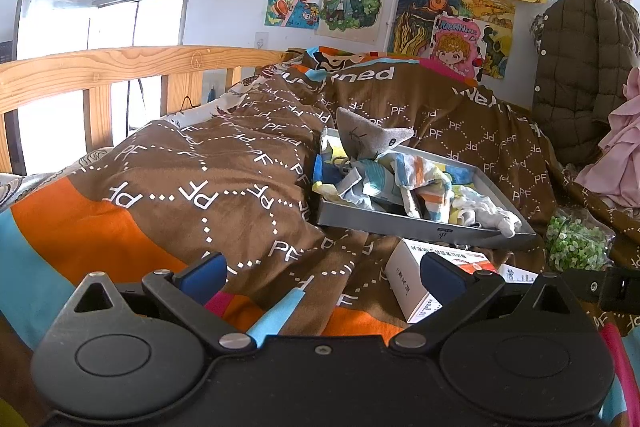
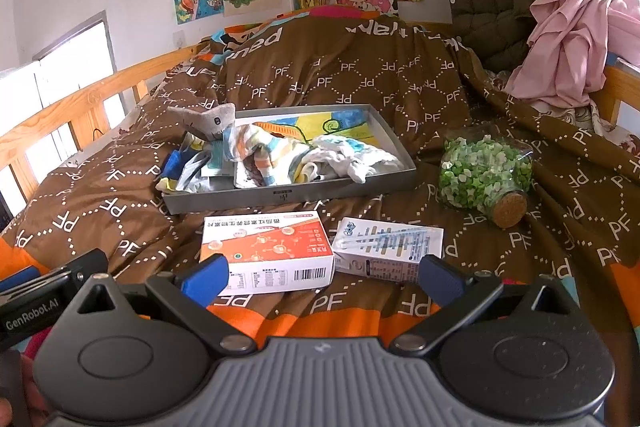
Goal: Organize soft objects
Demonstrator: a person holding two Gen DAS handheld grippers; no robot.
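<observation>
Tray (image 2: 288, 193) behind 2 boxes (image 2: 267, 251); jar (image 2: 486, 177) to its right.

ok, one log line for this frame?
left hand-held gripper open, empty | right hand-held gripper open, empty | plush toy, cloths in gray tray | boxes, jar outside tray

Bright daylight from the blown-out window (image 1: 136, 27), soft shadows, perhaps slight blur, fisheye-bent edges.

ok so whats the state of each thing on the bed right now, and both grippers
left gripper: jaws open, empty
right gripper: jaws open, empty
grey tray: lidless, holding soft items
grey plush toy: in tray, leaning at its left end
striped cloth: crumpled in tray
red and white box: closed, lying flat
small white carton: lying flat
corked jar: on its side, corked, full
</observation>
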